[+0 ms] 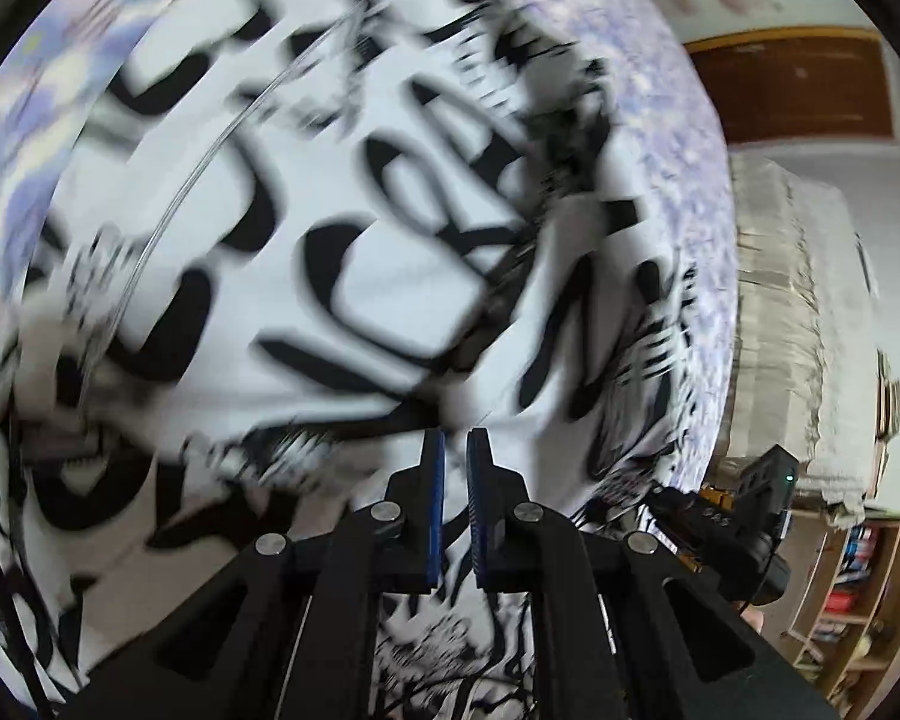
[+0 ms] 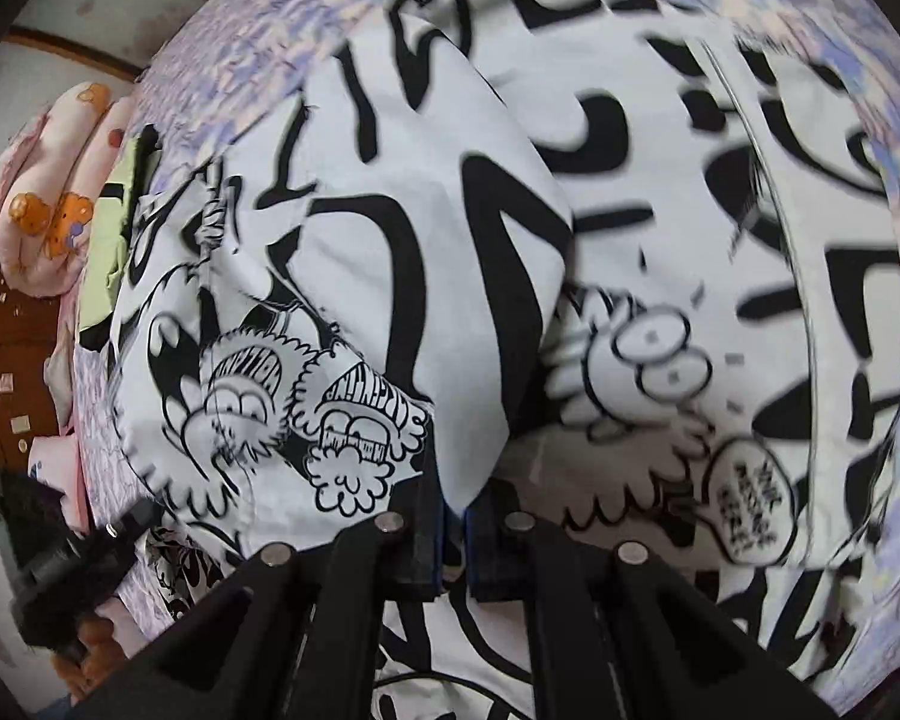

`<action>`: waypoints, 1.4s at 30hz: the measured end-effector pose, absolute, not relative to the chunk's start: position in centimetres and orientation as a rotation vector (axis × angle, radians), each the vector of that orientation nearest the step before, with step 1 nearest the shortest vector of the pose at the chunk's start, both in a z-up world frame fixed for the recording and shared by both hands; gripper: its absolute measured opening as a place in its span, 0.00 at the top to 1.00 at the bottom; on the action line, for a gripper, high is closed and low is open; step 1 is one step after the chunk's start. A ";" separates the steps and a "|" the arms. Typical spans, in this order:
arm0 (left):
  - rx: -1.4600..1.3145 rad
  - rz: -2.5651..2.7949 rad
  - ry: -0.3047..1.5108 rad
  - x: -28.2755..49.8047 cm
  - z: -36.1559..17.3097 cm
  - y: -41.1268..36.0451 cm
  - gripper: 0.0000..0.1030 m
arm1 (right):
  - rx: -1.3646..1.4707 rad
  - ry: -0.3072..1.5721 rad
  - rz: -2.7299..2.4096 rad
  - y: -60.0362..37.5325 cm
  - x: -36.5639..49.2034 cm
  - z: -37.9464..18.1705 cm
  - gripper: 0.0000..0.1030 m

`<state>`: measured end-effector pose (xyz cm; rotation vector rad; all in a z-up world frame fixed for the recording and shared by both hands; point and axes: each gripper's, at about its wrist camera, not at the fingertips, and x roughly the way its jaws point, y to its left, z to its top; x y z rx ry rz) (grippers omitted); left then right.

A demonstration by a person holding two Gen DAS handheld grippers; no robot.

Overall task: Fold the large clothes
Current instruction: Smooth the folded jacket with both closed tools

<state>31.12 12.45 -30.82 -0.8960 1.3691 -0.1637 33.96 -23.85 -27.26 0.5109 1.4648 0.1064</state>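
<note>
We have a large white garment (image 2: 390,276) printed with black cartoon lettering, spread over a bed with a lilac floral bedspread (image 2: 888,120). Our right tool (image 2: 455,516) is clenched on a fold of it, the cloth bulging up from between the blue pads. Our left tool (image 1: 455,450) has its jaws nearly together above the blurred fabric; we cannot tell whether any cloth is caught between them.

We judge the garment light, soft and limp: it will sag and drag instead of holding a line, so hems and corners are the places to pinch, with both tools keeping an edge taut. A seam (image 2: 774,192) runs down the right part of the cloth. Bedspread shows beyond the garment's far edge, leaving some room. A pink pillow (image 2: 60,180) and a pale green cloth (image 2: 111,240) crowd one side.
</note>
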 end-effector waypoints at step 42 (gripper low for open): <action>-0.469 -0.158 1.455 31.2 -30.4 9.0 0.95 | 0.373 1.536 0.043 -24.0 30.7 -25.5 0.79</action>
